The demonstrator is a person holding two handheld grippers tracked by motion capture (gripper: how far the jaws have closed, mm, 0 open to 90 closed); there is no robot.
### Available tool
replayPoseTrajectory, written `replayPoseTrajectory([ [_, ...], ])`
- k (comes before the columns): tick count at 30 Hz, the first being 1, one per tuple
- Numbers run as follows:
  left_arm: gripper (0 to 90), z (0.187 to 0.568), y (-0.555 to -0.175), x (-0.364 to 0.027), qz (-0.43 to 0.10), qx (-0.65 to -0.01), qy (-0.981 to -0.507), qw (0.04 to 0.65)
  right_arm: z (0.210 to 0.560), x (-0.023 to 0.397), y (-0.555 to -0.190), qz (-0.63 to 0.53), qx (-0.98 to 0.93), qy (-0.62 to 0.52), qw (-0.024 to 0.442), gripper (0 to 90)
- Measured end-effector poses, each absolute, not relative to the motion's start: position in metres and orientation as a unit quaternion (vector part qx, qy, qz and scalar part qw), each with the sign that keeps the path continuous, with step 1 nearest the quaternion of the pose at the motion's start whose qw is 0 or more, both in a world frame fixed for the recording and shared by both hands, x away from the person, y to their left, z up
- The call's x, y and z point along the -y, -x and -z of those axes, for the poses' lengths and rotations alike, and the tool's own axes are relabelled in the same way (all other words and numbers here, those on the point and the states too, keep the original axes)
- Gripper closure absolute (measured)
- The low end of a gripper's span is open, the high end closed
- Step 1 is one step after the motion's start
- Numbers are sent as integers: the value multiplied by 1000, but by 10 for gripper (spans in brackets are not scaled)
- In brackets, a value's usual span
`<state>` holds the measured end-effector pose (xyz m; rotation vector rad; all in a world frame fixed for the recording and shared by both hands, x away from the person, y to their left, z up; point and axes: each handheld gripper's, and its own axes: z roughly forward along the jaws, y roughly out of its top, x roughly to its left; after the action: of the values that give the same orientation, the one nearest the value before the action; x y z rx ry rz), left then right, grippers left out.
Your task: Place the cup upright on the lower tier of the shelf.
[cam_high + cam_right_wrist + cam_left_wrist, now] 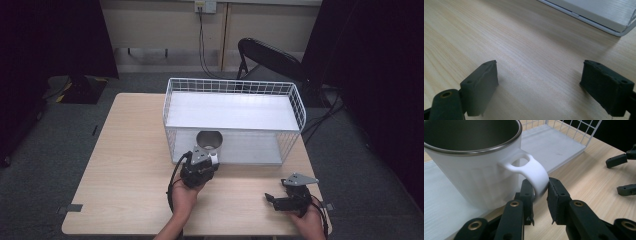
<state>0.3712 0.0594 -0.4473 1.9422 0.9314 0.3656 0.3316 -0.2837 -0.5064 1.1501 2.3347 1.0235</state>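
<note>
A white mug (477,167) with a steel-grey inside stands on the lower shelf of the white wire rack (235,117), at its front left; from above the mug (209,141) shows its round mouth. My left gripper (540,188) is shut on the mug's handle (534,171), one jaw on each side of it. In the high view the left gripper (206,156) sits just in front of the mug. My right gripper (539,75) stands open over bare wood, nothing between its jaws; it is at the table's front right (272,199).
The wooden table (130,150) has free room left of the rack and along the front. The rack's upper shelf (232,112) is bare. A black chair (270,57) and cables lie on the floor behind the table.
</note>
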Motion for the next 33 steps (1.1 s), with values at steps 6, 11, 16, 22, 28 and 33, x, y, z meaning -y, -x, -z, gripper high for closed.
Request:
replayPoseTrajectory([
  [6, 749, 446, -378, -61, -150, -382, -790, 456, 506, 284, -332, -361, -822, -405, 172, 131],
  [11, 750, 446, -385, -61, -149, -383, -791, 453, 506, 284, -332, -361, -822, -405, 171, 131],
  [16, 751, 446, -390, -59, -151, -387, -789, 452, 506, 284, -332, -361, -822, -405, 172, 131],
  [22, 751, 445, -394, -57, -155, -391, -789, 449, 506, 284, -332, -361, -822, -405, 172, 131],
  [28, 714, 445, -394, -56, -165, -387, -791, 444, 506, 284, -332, -361, -822, -405, 172, 131],
  [33, 665, 442, -389, -57, -170, -386, -791, 444, 506, 284, -332, -361, -822, -405, 172, 131],
])
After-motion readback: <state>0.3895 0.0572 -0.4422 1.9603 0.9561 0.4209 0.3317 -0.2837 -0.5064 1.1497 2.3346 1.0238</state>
